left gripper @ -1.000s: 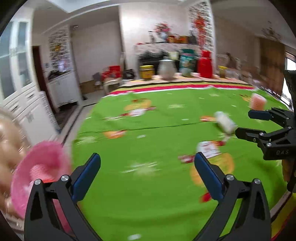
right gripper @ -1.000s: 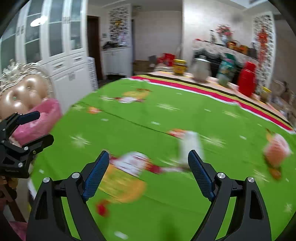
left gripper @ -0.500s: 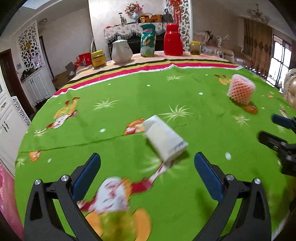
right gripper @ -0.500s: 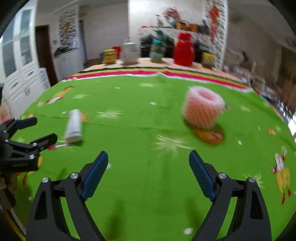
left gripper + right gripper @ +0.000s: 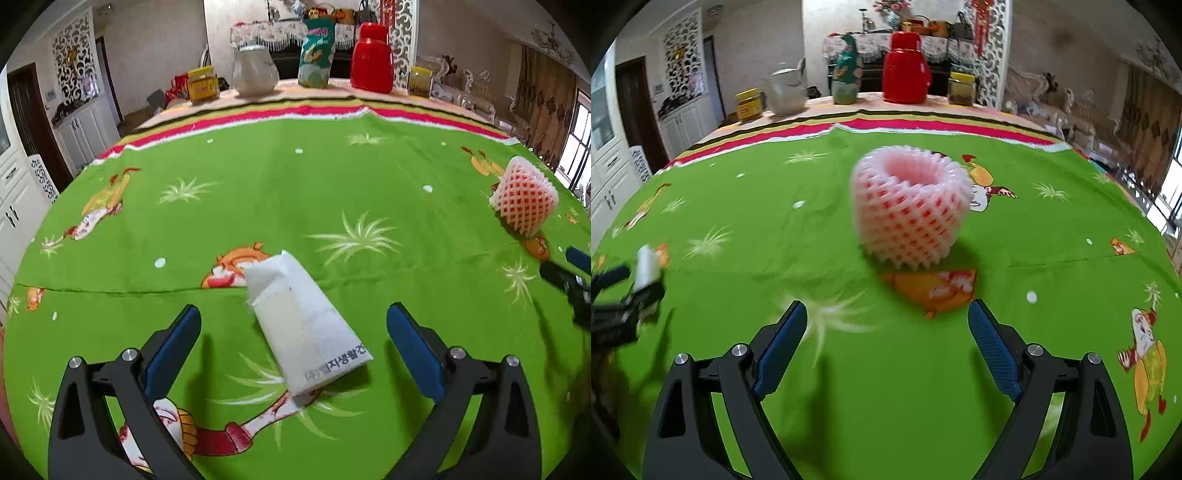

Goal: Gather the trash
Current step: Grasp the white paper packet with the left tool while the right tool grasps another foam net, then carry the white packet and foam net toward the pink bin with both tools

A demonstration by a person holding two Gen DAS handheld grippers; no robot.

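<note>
So both tools are wide apart and empty right now. The left gripper (image 5: 293, 345) hangs low over the white tissue packet (image 5: 304, 325), which lies flat on the table's green cloth (image 5: 258, 192) toward the near edge, sitting between the spread blue pads but not touched yet. The right gripper (image 5: 886, 341) points at the pink foam fruit net (image 5: 910, 206), standing upright further toward the middle, well ahead of its fingers. Jars, a white pot and a red flask (image 5: 905, 72) line the far edge. Looks to me like nothing's been collected yet: two grabs plus the drop-off are left, and no bin is in view.
</note>
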